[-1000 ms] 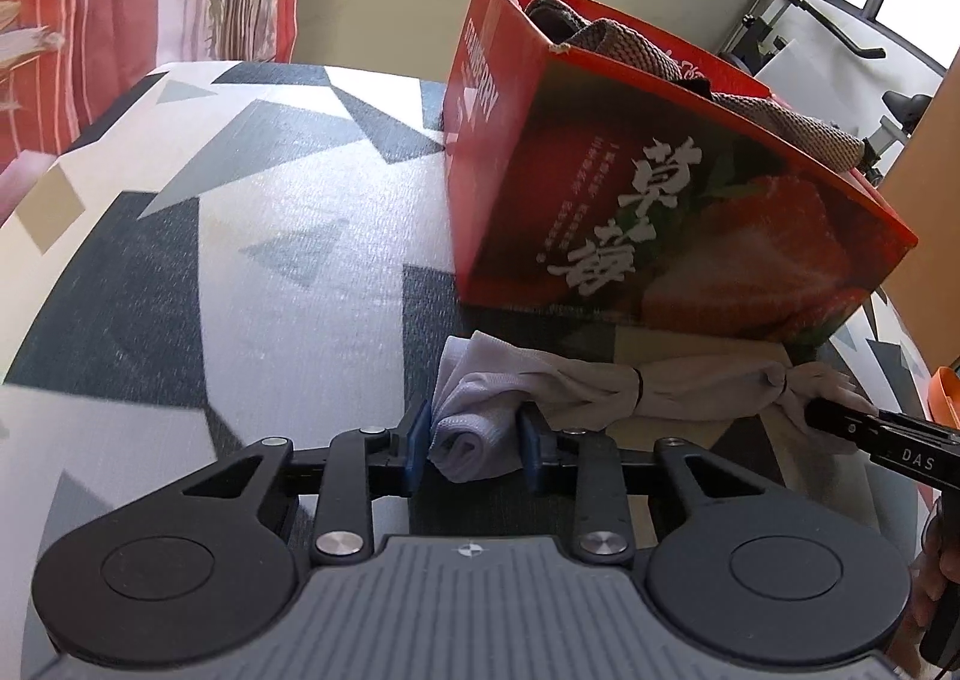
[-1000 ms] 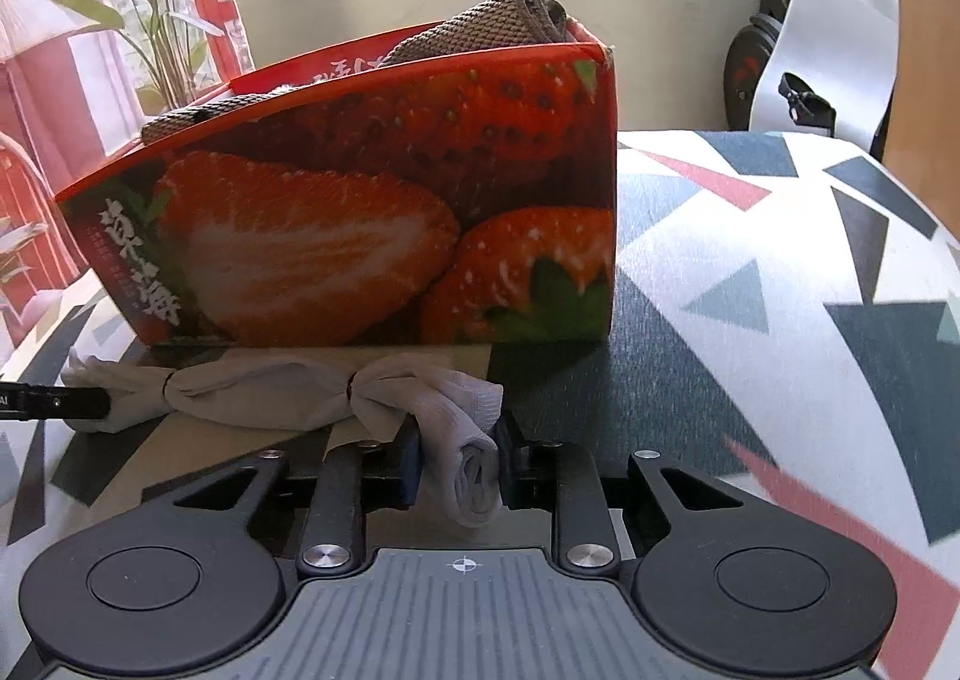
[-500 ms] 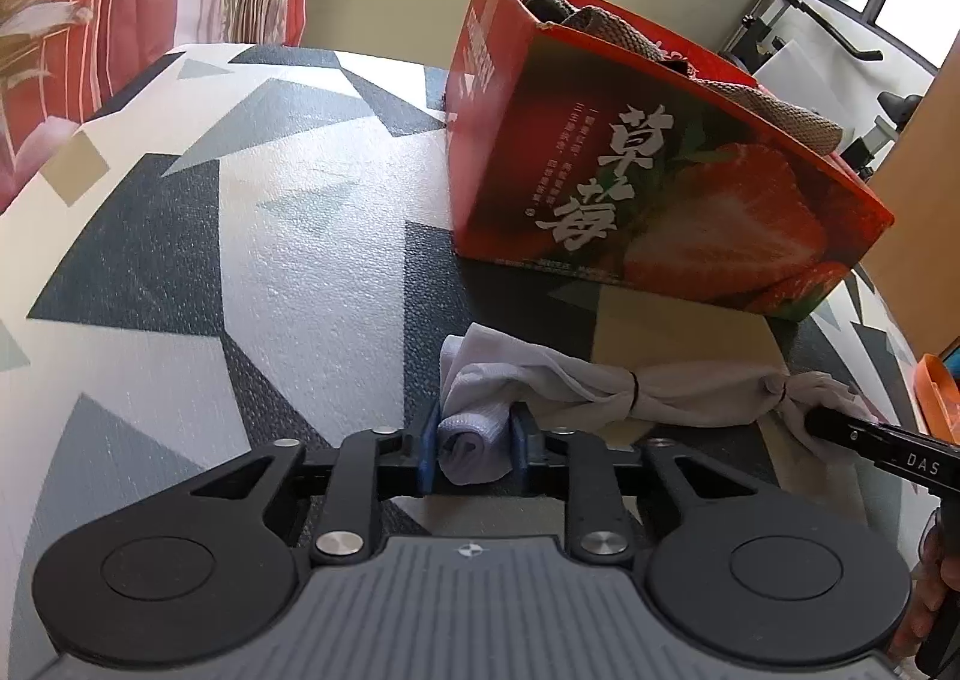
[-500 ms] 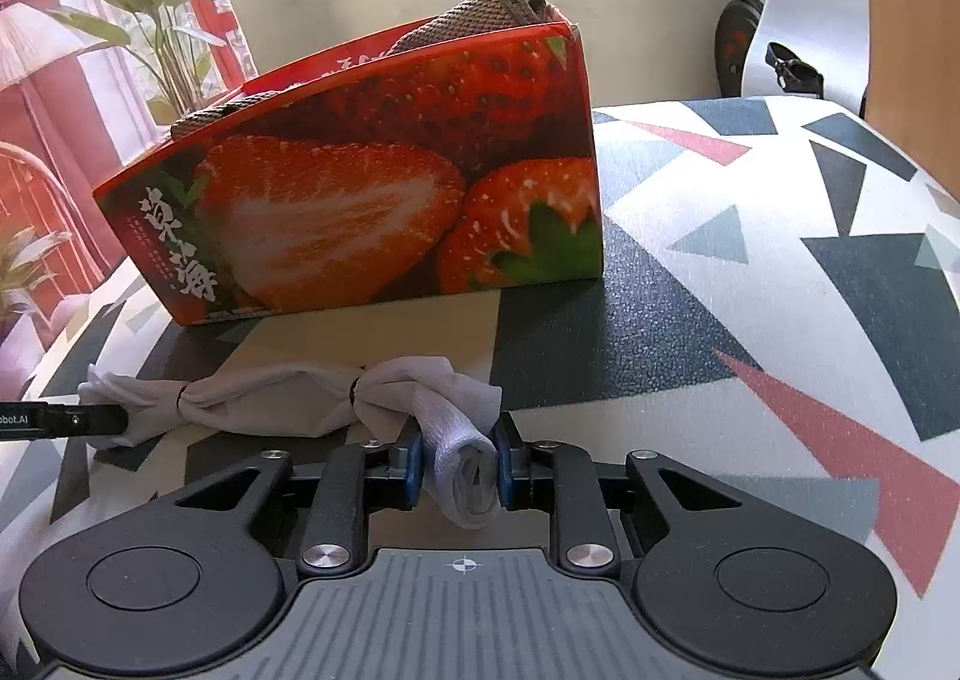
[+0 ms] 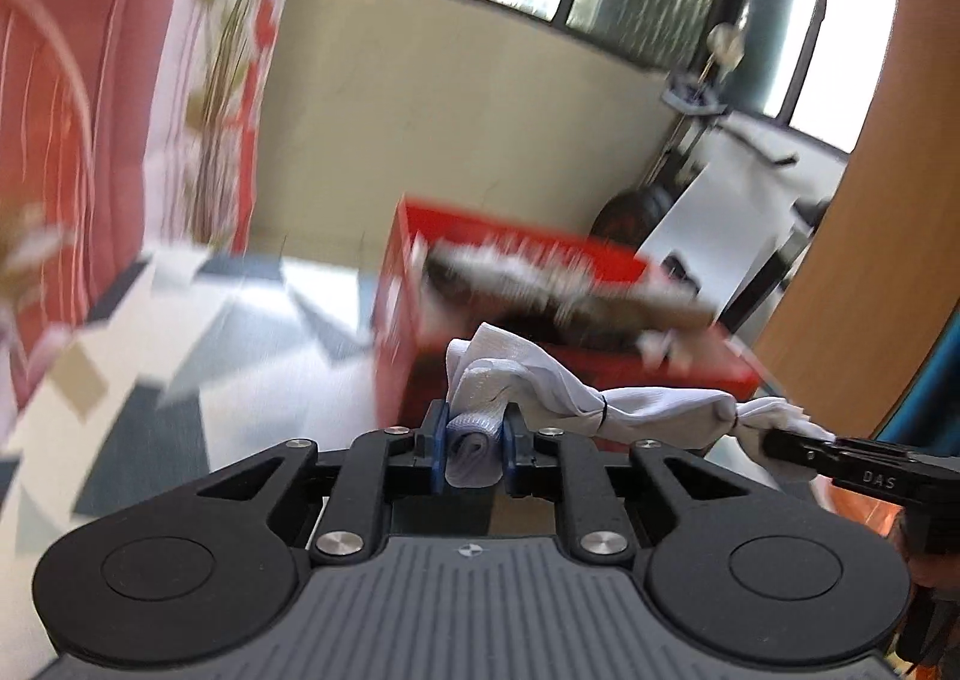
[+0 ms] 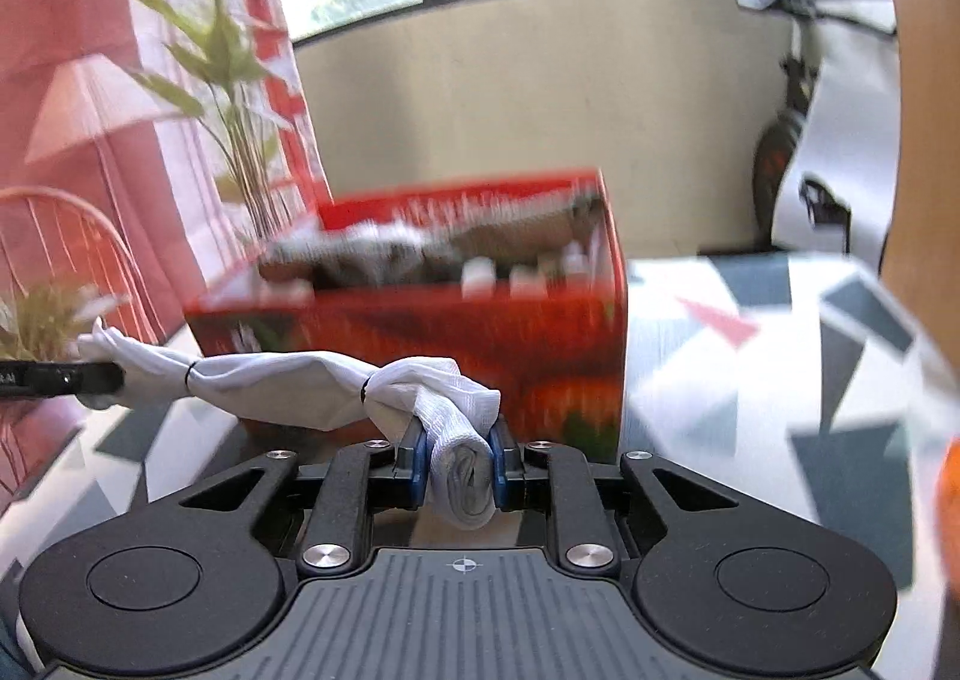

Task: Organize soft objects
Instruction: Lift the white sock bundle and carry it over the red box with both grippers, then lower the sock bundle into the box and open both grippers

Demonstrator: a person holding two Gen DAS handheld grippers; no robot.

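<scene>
Both grippers have lifted the sock bundle (image 5: 648, 407) off the table (image 6: 750, 380); it hangs stretched just before the red box (image 6: 540, 344). The left gripper (image 5: 475, 449) and right gripper (image 6: 459, 467) each pinch one end, jaws closing tighter.

Motion is smearing the red strawberry box (image 5: 540, 332) and its brownish contents (image 6: 420, 260); their details are blurring out.

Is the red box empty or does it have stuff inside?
Not empty. The red box already has brownish and white soft things showing above its rim; blur hides what they are.
</scene>
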